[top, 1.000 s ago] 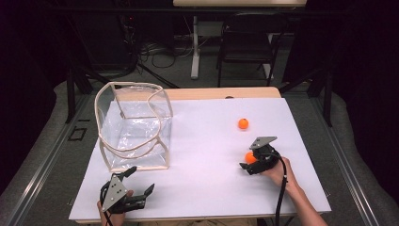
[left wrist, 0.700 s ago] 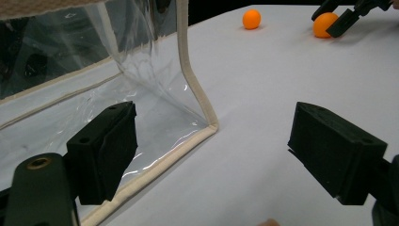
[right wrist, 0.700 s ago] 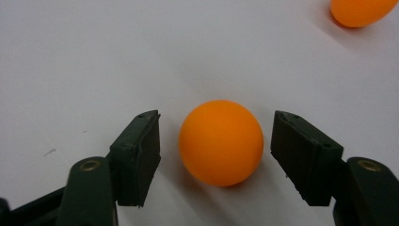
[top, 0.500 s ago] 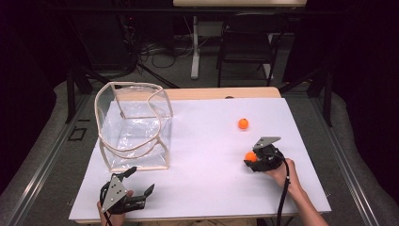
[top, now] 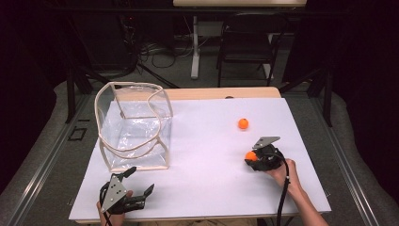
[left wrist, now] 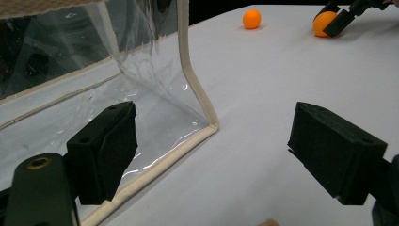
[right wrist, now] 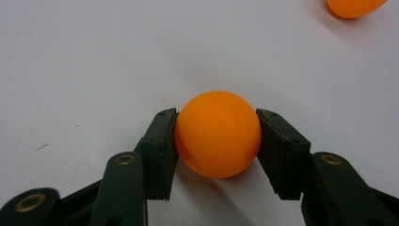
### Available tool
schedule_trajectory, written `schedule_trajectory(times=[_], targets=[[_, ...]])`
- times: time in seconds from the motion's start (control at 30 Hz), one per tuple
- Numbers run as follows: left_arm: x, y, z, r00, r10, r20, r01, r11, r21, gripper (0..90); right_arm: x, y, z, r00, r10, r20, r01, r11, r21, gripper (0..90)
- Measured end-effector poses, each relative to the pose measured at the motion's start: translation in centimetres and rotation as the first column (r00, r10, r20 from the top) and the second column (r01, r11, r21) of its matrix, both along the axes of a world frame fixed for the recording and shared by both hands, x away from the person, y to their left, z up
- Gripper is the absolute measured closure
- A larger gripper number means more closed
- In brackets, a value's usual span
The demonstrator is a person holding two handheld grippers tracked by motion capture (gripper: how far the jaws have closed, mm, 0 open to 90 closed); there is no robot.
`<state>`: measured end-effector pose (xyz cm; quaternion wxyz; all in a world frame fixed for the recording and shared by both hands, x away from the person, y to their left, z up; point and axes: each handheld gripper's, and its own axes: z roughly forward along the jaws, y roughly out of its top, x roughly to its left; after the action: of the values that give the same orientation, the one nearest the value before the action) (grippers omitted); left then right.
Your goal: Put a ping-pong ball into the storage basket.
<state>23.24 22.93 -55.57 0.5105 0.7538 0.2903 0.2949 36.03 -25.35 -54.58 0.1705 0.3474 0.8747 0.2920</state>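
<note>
Pinched between the two black jaws of the right gripper (right wrist: 217,141) sits a smooth orange plastic ball (right wrist: 218,134), the pads pressing its left and right flanks; those jaws have just been closing, and the ball is squarely between them. It rests on the white paper-covered surface (top: 207,155), with its shadow directly beneath it, so it does not look lifted yet. In the high view the right gripper (top: 256,159) lies well to the right of the clear plastic bag with cream fabric trim (top: 134,127), the held ball (top: 251,156) at its tip on the side facing the bag.

A second orange ball (top: 243,124) lies loose on the surface, farther from the person than the held one and also well to the right of the bag, apart from the gripper.

The left gripper (top: 136,188) rests just in front of the bag's near edge, jaws spread wide with nothing between them; its own view looks past the bag's trimmed corner (left wrist: 202,108).

The main risk, as I judge it, is the ball squirting out: it is round, light and slick, and the flat pads meet it only along a narrow band near its widest part. A grip slightly above or below that line, or a sudden lift or swing, could pop it free and send it rolling across the surface, perhaps off the edge. The bag's soft, sagging rim could also catch the gripper or fold inward as the ball comes over it.
</note>
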Motion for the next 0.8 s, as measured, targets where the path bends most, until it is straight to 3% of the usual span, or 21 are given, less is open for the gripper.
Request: schedule_trajectory(times=[0.37, 0.8], targets=[[0.1, 0.0, -0.1, 1.0, 0.0, -0.005, 0.0, 1.0, 0.0, 15.7, -0.3, 0.1, 0.6, 0.9997, 0.008, 0.024, -0.009, 0.999, 0.049, 50.6], [0.1, -0.1, -0.1, 1.0, -0.004, -0.004, 0.004, 1.0, 0.004, 15.7, -0.8, 0.6, 1.2, 0.9982, 0.024, 0.054, -0.028, 0.997, 0.069, 50.7]])
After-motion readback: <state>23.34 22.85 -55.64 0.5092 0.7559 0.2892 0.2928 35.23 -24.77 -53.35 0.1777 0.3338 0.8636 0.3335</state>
